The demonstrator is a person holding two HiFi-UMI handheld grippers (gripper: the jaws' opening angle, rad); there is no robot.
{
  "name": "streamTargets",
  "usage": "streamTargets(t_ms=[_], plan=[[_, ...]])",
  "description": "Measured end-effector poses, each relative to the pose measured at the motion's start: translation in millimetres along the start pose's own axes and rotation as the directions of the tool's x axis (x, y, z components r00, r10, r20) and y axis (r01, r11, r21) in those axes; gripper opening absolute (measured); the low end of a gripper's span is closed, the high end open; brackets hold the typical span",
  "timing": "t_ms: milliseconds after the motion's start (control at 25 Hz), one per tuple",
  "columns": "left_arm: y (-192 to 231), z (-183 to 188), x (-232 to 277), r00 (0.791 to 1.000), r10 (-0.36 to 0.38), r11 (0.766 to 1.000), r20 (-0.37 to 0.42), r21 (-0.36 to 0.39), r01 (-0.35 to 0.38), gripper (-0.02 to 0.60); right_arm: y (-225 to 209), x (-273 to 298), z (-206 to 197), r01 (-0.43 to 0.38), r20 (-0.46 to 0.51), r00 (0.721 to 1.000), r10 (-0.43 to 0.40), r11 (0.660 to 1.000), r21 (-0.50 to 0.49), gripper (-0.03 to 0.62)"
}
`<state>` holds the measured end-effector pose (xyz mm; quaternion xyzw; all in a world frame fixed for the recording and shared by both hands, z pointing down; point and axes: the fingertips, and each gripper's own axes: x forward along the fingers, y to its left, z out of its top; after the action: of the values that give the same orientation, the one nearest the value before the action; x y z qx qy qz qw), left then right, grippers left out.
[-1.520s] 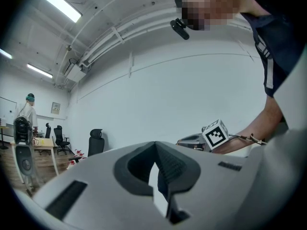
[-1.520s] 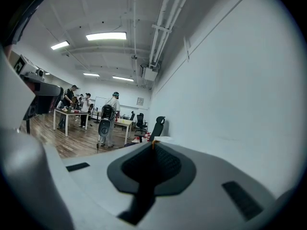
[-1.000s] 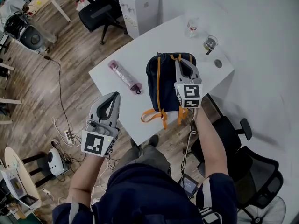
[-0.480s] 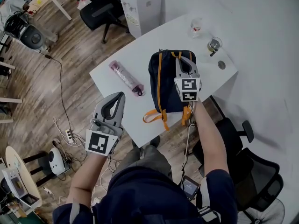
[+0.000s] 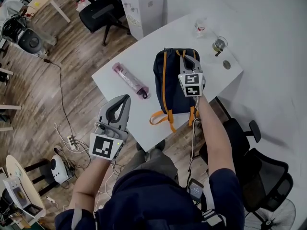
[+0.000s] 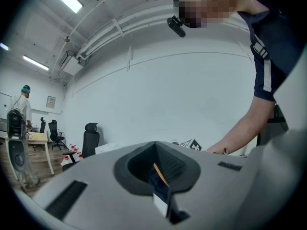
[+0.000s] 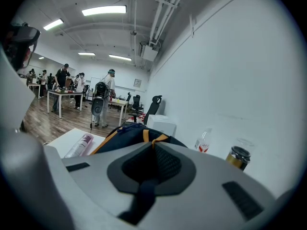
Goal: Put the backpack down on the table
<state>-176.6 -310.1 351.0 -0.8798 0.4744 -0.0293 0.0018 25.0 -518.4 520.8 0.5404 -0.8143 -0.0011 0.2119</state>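
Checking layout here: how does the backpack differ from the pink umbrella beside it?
The backpack is dark navy with orange straps and broad; the pink umbrella is slim. The backpack's straps dangle over the table's near edge; the umbrella lies wholly on top. The right gripper is closed on the backpack's strap; the umbrella is untouched. Both are on the white table.

left gripper: jaws together, level | right gripper: jaws clamped, tilted down, arm extended

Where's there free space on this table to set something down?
Free: the near edge between pink tube and backpack, and the table's far side behind the backpack. Crowded: the right end, with bottle and jar.
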Motion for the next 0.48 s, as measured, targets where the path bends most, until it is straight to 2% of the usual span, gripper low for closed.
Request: streamTargets(t_ms=[280, 480], plan=[[4.0, 1.0, 3.5, 0.998, -0.057, 0.998, 0.014, 0.000, 0.057, 0.003, -0.1, 5.1, -8.1, 0.031, -0.020, 0.999, -0.031, 0.999, 0.012, 0.003], [-1.0, -1.0, 22.2, 1.000, -0.026, 1.000, 0.008, 0.000, 0.026, 0.003, -5.7, 20.2, -14.9, -0.009, -0.045, 0.999, 0.011, 1.000, 0.025, 0.003]])
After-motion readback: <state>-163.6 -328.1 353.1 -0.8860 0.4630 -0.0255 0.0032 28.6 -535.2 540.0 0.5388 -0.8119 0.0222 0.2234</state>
